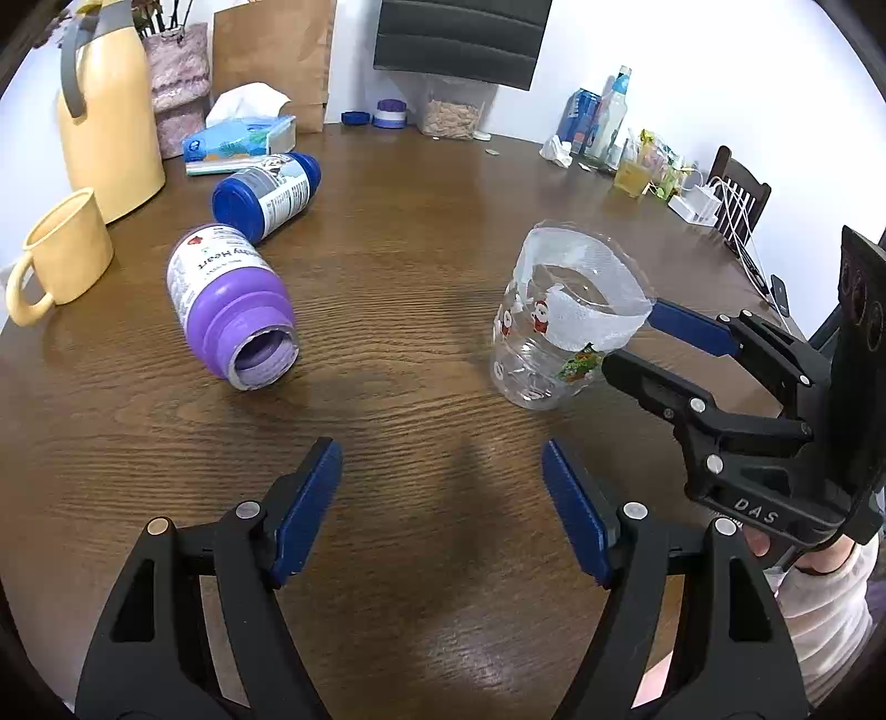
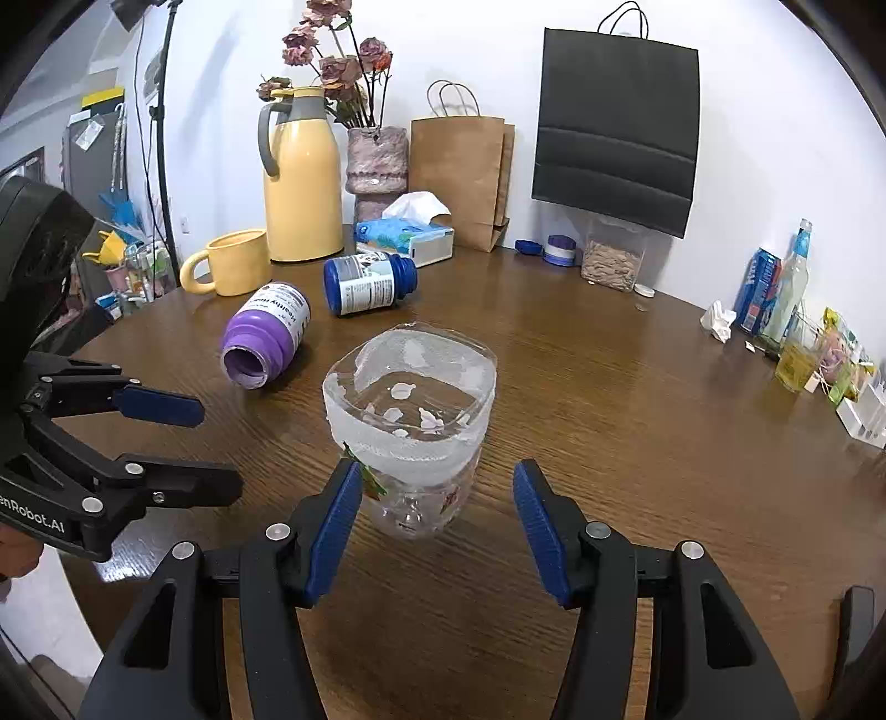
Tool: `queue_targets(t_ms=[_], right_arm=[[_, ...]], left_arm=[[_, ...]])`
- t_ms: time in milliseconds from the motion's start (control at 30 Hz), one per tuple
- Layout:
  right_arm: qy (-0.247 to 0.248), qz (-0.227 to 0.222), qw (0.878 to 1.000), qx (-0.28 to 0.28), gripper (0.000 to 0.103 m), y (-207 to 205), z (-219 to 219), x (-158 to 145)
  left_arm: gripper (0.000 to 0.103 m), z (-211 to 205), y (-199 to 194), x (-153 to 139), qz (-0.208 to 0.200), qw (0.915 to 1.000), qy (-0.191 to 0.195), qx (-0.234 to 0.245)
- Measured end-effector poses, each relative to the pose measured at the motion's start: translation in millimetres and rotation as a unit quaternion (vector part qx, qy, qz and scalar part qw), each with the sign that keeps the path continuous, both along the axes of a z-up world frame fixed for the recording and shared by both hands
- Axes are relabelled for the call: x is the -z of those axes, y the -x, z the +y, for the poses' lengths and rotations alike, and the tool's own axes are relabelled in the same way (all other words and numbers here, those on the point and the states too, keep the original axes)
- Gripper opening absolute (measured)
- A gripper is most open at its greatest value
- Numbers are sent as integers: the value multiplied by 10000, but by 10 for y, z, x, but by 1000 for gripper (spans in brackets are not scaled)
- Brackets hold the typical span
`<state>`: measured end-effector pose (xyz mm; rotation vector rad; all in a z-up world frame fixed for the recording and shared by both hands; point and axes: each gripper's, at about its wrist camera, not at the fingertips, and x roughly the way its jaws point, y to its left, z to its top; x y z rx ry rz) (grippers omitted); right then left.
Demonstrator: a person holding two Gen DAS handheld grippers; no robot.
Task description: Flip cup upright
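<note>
A clear plastic cup (image 1: 559,321) with Christmas stickers and a frosted rim stands upright, mouth up, on the brown wooden table (image 1: 421,232). It also shows in the right wrist view (image 2: 412,426). My right gripper (image 2: 437,487) is open, its blue pads on either side of the cup; its left pad is at or very near the cup wall, the right pad apart from it. It shows from the side in the left wrist view (image 1: 637,338). My left gripper (image 1: 443,465) is open and empty, left of the cup, over bare table. It shows at the left of the right wrist view (image 2: 216,448).
A purple bottle (image 1: 232,304) and a blue bottle (image 1: 271,194) lie on their sides to the left. A yellow mug (image 1: 61,255), yellow jug (image 1: 105,116), tissue box (image 1: 238,138) and paper bag (image 1: 271,50) stand at the back left. Cans, bottles and a charger (image 1: 698,205) line the right edge.
</note>
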<state>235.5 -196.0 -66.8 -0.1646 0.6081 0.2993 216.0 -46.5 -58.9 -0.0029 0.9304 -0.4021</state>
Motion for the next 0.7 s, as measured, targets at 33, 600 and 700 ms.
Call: queue_targets(t_ms=[33, 600, 700], right_arm=[[-3, 6, 10000, 6, 62, 9, 0, -7], [-598, -12, 9981, 166, 79, 1246, -49, -442], [-723, -6, 9968, 349, 79, 1636, -8, -415]], left_arm=[[72, 10, 20, -6, -9, 10000, 5, -27], [92, 406, 1290, -616, -1392, 9818, -483, -1199], [99, 421, 1650, -618, -1736, 9753, -589, -1234]])
